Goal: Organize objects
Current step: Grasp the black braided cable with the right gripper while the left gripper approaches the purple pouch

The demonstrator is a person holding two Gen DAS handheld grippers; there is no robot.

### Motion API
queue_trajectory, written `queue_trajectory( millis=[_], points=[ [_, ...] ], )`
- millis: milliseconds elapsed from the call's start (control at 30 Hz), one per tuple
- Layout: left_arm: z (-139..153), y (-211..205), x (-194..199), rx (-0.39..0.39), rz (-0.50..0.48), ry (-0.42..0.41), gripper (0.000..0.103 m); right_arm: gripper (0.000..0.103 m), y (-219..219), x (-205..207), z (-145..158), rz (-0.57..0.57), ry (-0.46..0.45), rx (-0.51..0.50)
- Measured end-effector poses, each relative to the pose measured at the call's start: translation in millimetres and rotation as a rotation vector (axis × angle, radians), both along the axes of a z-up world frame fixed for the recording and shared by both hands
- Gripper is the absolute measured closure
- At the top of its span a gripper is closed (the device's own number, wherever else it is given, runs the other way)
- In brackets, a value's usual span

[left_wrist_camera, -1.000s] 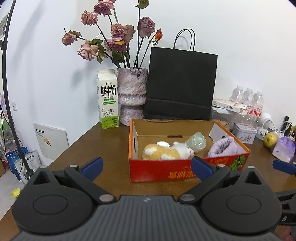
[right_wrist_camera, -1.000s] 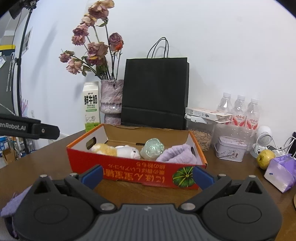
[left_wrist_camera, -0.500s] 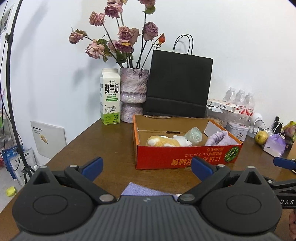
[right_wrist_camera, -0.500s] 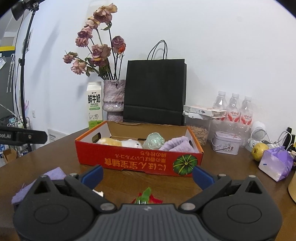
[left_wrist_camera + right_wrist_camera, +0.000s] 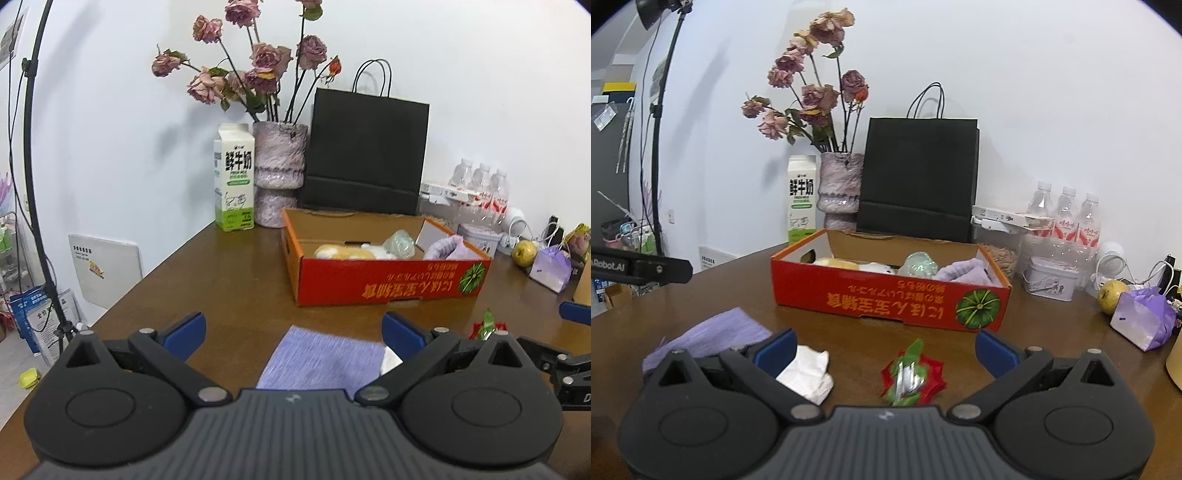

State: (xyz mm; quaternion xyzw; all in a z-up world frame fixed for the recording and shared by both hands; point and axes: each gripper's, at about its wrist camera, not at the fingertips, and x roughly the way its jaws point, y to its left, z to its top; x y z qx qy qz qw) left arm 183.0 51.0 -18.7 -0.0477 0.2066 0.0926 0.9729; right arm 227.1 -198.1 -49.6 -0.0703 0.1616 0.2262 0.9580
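Left wrist — purple cloth (image 5: pixel 325 360) half-hidden by gripper body.

The right gripper (image 5: pixel 884 343) is hovering wide open over a red flower clip (image 5: pixel 911 373), a red box (image 5: pixel 890 295) sitting beyond.

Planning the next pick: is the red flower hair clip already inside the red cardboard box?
No, the red flower hair clip lies on the table in front of the red cardboard box, between the open right gripper's fingers.

left gripper (image 5: pixel 291 330) jaws spread wide, right gripper (image 5: pixel 884 345) likewise, both apparently held level and empty
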Motion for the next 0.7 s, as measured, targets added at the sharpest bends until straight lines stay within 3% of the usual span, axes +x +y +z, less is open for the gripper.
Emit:
queue_trajectory(
  millis=[300, 700],
  points=[
    [-19.4, 18.8, -24.1, 0.055, -0.001, 0.013, 0.0, 0.0, 1.8, -28.5, -21.3, -0.013, 0.041, 0.029],
    [-47.1, 49.8, -39.8, 0.024, -0.041, 0.056, 0.0, 0.0, 18.1, -49.5, -34.0, 0.014, 0.161, 0.054]
  ],
)
